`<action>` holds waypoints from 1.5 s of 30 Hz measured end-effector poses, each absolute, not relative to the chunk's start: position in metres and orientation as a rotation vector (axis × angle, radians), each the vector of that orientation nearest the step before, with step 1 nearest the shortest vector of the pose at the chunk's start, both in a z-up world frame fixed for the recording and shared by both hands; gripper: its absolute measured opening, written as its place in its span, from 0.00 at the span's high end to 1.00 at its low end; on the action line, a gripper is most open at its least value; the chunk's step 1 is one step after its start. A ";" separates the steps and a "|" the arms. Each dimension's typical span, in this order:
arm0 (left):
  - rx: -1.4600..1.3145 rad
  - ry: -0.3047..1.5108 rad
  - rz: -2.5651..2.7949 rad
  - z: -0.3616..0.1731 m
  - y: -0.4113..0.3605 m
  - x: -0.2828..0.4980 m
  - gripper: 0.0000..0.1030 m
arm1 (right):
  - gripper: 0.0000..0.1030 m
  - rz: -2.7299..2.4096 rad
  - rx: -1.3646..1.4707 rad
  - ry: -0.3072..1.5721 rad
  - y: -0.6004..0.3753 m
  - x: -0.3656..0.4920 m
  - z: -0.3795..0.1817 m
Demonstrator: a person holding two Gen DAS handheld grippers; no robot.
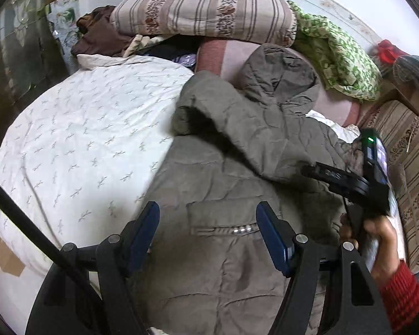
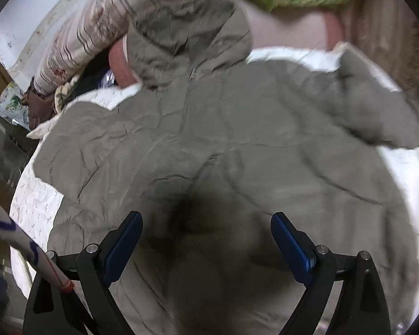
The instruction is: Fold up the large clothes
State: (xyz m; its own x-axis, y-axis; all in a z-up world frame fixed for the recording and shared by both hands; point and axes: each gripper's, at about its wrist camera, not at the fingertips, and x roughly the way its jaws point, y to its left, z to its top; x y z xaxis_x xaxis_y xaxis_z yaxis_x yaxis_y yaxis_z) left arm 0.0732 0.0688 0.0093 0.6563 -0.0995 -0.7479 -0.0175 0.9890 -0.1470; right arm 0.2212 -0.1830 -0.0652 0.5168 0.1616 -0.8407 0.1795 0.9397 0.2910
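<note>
One jacket, two open hand-held grippers: left, right.

No text, label, brand or number can be read in either view. On the dark device held at the right of the left wrist view only a small green light and a blurred screen are seen; nothing there is legible.
</note>
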 end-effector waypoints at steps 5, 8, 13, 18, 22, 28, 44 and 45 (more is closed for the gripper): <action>-0.143 0.864 -0.043 0.003 0.069 0.072 0.31 | 0.81 0.088 0.353 1.131 -0.169 0.249 -0.072; -0.137 0.864 -0.052 0.002 0.066 0.073 0.31 | 0.94 0.053 0.288 1.085 -0.182 0.250 -0.051; -0.135 0.870 -0.066 -0.003 0.061 0.077 0.31 | 0.98 -0.158 0.187 1.025 -0.238 0.252 -0.026; -0.141 0.905 -0.071 -0.013 0.057 0.084 0.31 | 0.96 -0.155 0.331 1.029 -0.286 0.258 -0.024; -0.149 0.921 -0.073 -0.017 0.053 0.089 0.31 | 0.19 0.029 0.484 1.045 -0.267 0.250 -0.041; -0.124 0.934 -0.087 -0.020 0.044 0.087 0.31 | 0.16 0.090 0.537 1.093 -0.219 0.264 -0.080; -0.157 0.987 -0.089 -0.045 0.052 0.101 0.31 | 0.87 -0.204 0.264 1.081 -0.282 0.296 -0.054; -0.156 0.994 -0.088 -0.047 0.051 0.103 0.31 | 0.87 -0.212 0.271 1.100 -0.289 0.299 -0.062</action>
State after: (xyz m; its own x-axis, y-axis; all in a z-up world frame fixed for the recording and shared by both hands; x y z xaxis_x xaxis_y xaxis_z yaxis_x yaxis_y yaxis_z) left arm 0.1031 0.0513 -0.0470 0.5430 -0.1451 -0.8271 0.0027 0.9852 -0.1711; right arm 0.2994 -0.2887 -0.0617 0.4392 -0.0349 -0.8977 0.3013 0.9471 0.1106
